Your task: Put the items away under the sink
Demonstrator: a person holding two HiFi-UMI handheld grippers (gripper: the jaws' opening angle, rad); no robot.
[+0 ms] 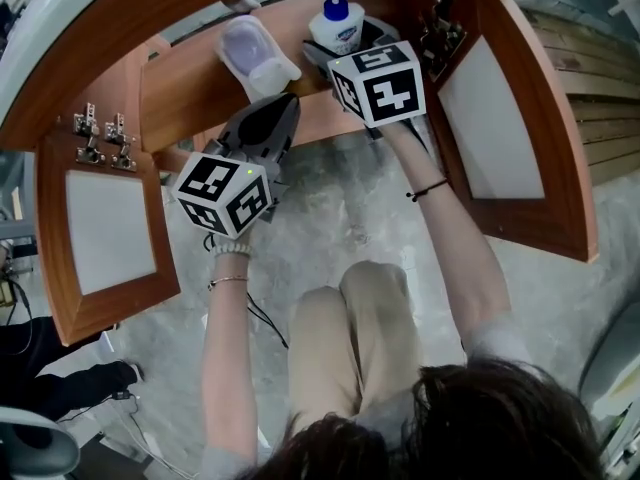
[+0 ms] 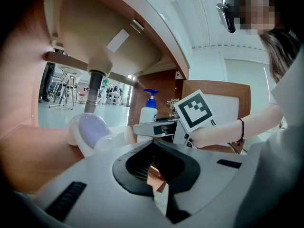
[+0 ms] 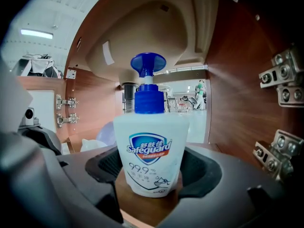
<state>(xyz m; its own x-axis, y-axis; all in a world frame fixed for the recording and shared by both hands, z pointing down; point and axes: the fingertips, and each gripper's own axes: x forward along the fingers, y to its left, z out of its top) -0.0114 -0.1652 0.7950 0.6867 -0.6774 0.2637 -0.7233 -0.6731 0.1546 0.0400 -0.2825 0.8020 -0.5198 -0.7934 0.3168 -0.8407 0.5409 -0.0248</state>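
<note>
A white soap bottle with a blue pump stands upright on the wooden cabinet floor under the sink, at the right. My right gripper reaches in level and is shut on the soap bottle, its black pads snug against both sides. A white and lavender bottle lies on the floor at the left, also in the left gripper view. My left gripper hovers just in front of it, apart from it. Its jaws stand shut with nothing between them.
Both cabinet doors hang open, the left door and the right door. The sink basin's underside and drain pipe hang above the cabinet floor. Hinges stick out on the right wall. The person's knees are on the grey floor.
</note>
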